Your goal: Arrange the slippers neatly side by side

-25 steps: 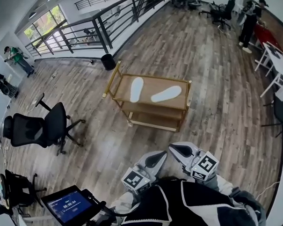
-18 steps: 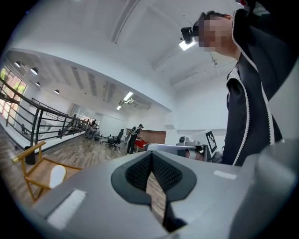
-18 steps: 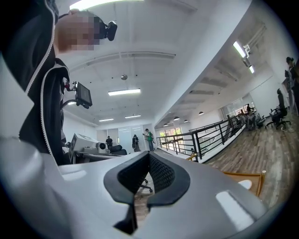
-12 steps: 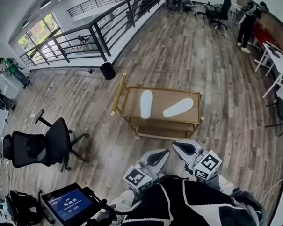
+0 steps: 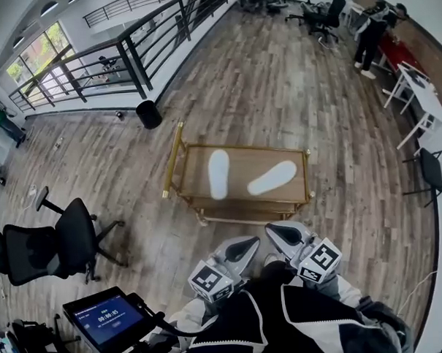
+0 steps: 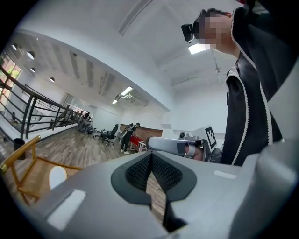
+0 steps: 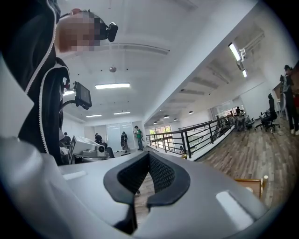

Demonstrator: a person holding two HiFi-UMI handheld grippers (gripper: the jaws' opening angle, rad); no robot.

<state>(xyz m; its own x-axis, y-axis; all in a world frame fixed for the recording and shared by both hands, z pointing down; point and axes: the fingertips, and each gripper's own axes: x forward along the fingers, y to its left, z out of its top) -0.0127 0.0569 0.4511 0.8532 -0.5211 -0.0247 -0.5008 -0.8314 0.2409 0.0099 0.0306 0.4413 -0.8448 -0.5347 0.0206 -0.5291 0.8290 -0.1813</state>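
Note:
Two white slippers lie on the top shelf of a gold-framed cart [image 5: 173, 151]. The left slipper [image 5: 219, 174] points away from me; the right slipper [image 5: 272, 177] lies slanted, its toe toward the far right. They are apart and not parallel. Both grippers are held close to my chest, short of the cart. My left gripper [image 5: 242, 246] is shut with nothing in it, and my right gripper [image 5: 282, 232] is shut and empty too. In the left gripper view a bit of a slipper [image 6: 57, 176] and the cart's rail [image 6: 25, 148] show at the left.
A black office chair [image 5: 52, 242] stands at the left, a black bin [image 5: 149, 114] beyond the cart by the black railing [image 5: 128, 59]. A tablet screen [image 5: 104, 318] sits at lower left. White tables [image 5: 422, 90] and people [image 5: 367, 31] are at the far right. Wooden floor surrounds the cart.
The cart has come nearer and shifted slightly in the head view as I step toward it. Both grippers stay shut at my chest.

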